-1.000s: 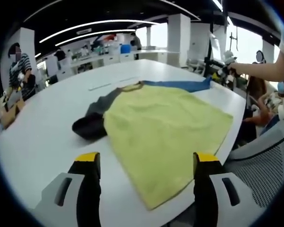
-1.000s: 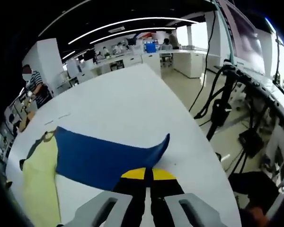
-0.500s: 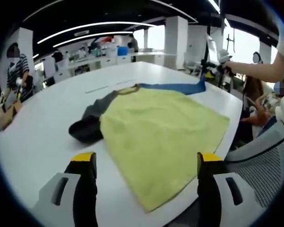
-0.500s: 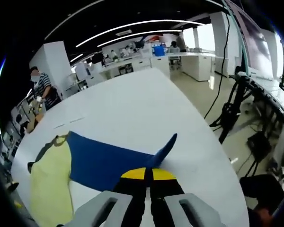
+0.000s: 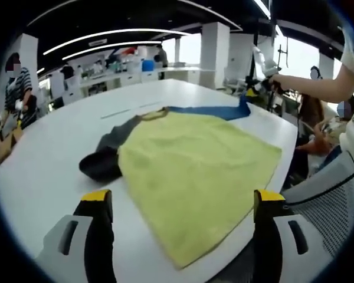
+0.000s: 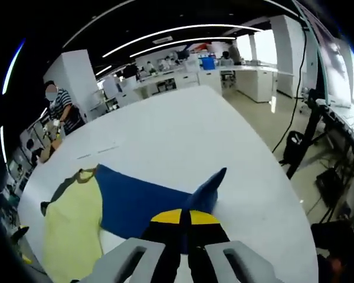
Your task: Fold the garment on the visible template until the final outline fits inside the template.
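A shirt lies spread on the white table (image 5: 53, 159): yellow-green body (image 5: 194, 171), dark grey sleeve (image 5: 106, 156) bunched at its left, blue sleeve (image 5: 215, 111) stretched toward the far right. My left gripper (image 5: 180, 203) hovers open above the near hem, with nothing between its yellow-tipped jaws. In the right gripper view, my right gripper (image 6: 184, 217) is shut on the blue sleeve (image 6: 141, 200) near its cuff, which stands lifted off the table (image 6: 183, 135). The yellow body (image 6: 74, 227) lies at the left. In the left gripper view a person's arm holds the right gripper (image 5: 248, 94) at the sleeve's end.
A mesh office chair (image 5: 333, 194) stands by the table's near right edge. People sit at the right (image 5: 318, 112) and one stands at the far left (image 5: 15, 88). Two thin strips (image 6: 100, 152) lie on the table. Stands and cables (image 6: 310, 135) crowd the floor past the table's right edge.
My right gripper has lifted the blue sleeve's cuff and carried it inward, so the sleeve now bunches and looks shorter. The left gripper has drawn back slightly, jaws still open.
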A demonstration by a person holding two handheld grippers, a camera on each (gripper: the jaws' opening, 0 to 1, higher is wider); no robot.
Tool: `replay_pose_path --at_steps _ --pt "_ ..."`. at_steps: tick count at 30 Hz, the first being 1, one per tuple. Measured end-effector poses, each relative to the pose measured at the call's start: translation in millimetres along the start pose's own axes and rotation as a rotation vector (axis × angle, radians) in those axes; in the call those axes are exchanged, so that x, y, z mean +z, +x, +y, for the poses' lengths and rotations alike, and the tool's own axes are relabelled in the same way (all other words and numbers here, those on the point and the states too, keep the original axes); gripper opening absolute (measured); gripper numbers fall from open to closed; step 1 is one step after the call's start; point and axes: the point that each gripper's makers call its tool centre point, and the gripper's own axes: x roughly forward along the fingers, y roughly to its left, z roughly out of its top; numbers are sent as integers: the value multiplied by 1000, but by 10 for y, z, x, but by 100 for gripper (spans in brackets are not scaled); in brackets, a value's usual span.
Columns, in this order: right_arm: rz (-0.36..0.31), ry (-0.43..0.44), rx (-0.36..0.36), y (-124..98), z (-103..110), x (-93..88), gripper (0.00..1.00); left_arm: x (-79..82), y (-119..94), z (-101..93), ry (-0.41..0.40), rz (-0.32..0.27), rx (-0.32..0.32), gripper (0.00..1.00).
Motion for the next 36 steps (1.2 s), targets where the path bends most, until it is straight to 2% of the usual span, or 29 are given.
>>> replay_pose_path --at_steps 8,14,26,36 --pt "13 9 28 61 172 -2 0 71 14 -79 -20 -19 -24 99" --pt "31 -19 44 117 327 -22 0 157 23 -195 -21 -27 -32 99" --pt "39 -45 92 201 626 -13 0 187 21 -207 -25 -33 -39 99" --pt "64 -64 119 290 899 -105 0 157 19 -195 -33 -33 -47 99"
